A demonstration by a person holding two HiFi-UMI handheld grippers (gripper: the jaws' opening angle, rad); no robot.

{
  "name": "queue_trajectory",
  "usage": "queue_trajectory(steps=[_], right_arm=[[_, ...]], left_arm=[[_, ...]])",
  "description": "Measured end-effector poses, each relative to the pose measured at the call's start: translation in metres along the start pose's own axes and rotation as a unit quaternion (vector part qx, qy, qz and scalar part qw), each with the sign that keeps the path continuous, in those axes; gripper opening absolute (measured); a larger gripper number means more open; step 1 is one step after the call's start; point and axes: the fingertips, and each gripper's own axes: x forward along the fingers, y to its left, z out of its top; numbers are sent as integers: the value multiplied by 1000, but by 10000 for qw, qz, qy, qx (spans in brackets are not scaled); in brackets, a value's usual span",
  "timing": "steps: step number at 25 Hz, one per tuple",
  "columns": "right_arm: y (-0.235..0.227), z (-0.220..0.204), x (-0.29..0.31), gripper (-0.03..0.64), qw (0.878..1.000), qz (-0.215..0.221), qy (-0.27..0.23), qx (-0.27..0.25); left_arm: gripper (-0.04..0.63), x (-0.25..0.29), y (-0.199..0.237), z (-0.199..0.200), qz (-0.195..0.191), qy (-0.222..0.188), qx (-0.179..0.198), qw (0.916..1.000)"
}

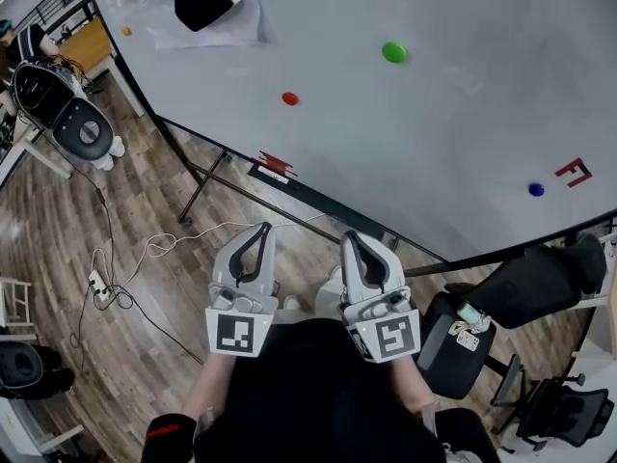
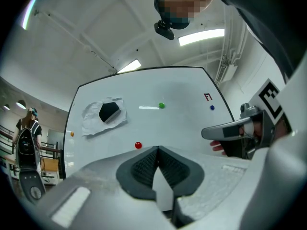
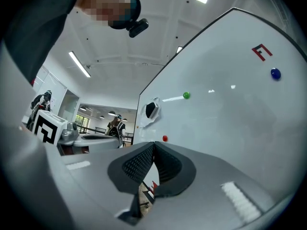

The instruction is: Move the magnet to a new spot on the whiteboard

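Currently both grippers are held side by side, short of the whiteboard (image 1: 434,114) and below its lower edge in the head view, each pointing roughly level toward the board. The forearms reach forward from the person's dark top, and the hands are mostly hidden behind the square-marker cubes. The left gripper (image 1: 258,231) has its jaws pressed together, the ribbed pads meeting at the tips with nothing between them. The right gripper (image 1: 350,236) is likewise closed and empty, its pads touching at the tips. Neither gripper touches the whiteboard. Four magnets sit on the whiteboard. The red magnet (image 1: 289,98) is in its lower left part, the closest to the two grippers. The green magnet (image 1: 393,52) is near the whiteboard's middle, up and to the right of the red one. The blue magnet (image 1: 536,189) is near the right edge, just beside a red letter mark (image 1: 574,172), and the small orange magnet (image 1: 126,31) is at the far left edge. A black eraser (image 1: 205,3) lies against a crumpled sheet of paper (image 1: 241,29) in the whiteboard's upper left corner.
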Motion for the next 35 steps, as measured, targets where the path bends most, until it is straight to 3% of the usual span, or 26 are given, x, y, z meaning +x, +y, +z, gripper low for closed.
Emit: queue_trajectory(steps=[5, 18, 35], right_arm=[[8, 8, 4, 2, 9998, 137, -118, 1], [-4, 20, 6, 2, 9996, -54, -274, -46], [-27, 18, -8, 11, 9994, -269, -205, -17]], left_arm=[[2, -6, 3, 3, 85, -30, 19, 10000], [2, -2, -8, 5, 2, -67, -3, 10000], [2, 23, -38, 11, -475, -100, 69, 9988]])
